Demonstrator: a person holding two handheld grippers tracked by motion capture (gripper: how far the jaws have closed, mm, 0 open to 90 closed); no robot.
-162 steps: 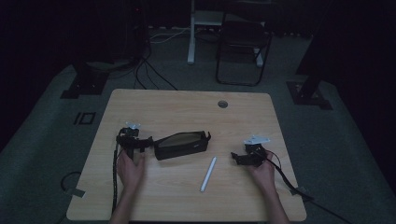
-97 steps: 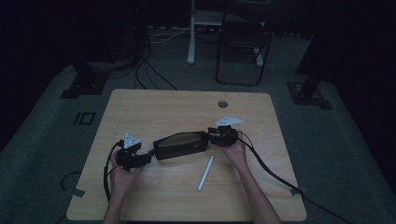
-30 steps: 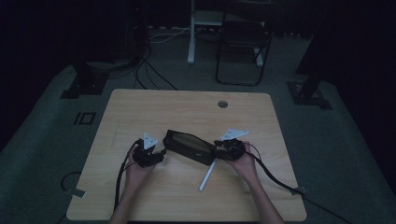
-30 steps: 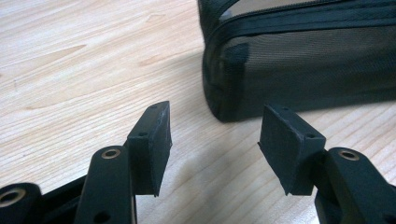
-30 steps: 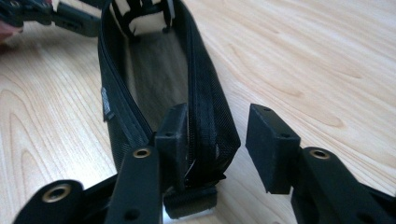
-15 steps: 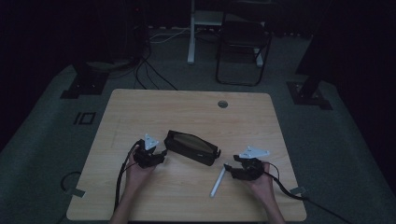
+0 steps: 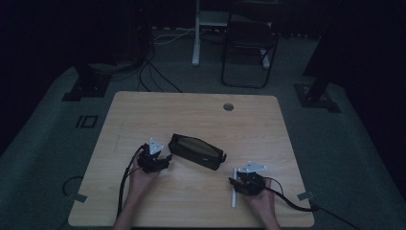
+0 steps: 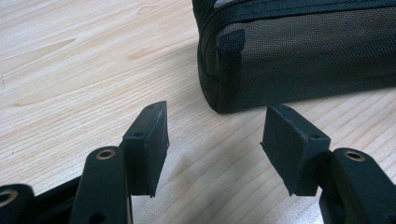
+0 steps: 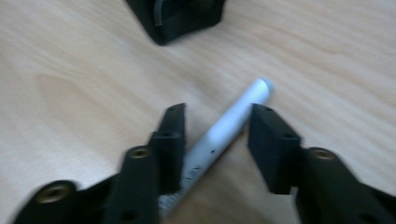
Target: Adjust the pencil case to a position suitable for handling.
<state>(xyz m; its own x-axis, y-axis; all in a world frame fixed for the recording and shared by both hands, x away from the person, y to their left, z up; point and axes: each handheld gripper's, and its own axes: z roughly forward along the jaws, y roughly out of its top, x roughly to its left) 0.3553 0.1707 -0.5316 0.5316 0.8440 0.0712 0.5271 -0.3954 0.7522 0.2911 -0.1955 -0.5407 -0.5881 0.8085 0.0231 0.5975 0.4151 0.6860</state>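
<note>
Black mesh pouch [image 7: 197,152] lies near the middle of the wooden table [image 7: 143,110], set at a slant, zip uppermost. Left gripper [image 8: 212,144] sits just beside the pouch's left end, fingers [image 8: 147,142] spread wide w/ nothing between them; pouch corner stands just ahead of the gap, apart from both pads. Right gripper [image 9: 215,126] is at the near right of the table, fingers part-open and straddling a white pen [image 9: 224,126] that lies flat on the wood; pen runs diagonally through the gap, tip pointing toward the pouch end seen at top of the right gripper view. Whether a pad touches the barrel can't be told (view blurred); no grip made yet. Step in hand, as judged: approach to pick up the pen, prob. for stowing in the pouch, w/ left gripper ready to steady the pouch. Next move calls for closing the fingers squarely across the barrel, then lifting w/o rolling it; the barrel is round and smooth, so an off-centre pinch may let it slip.
</note>
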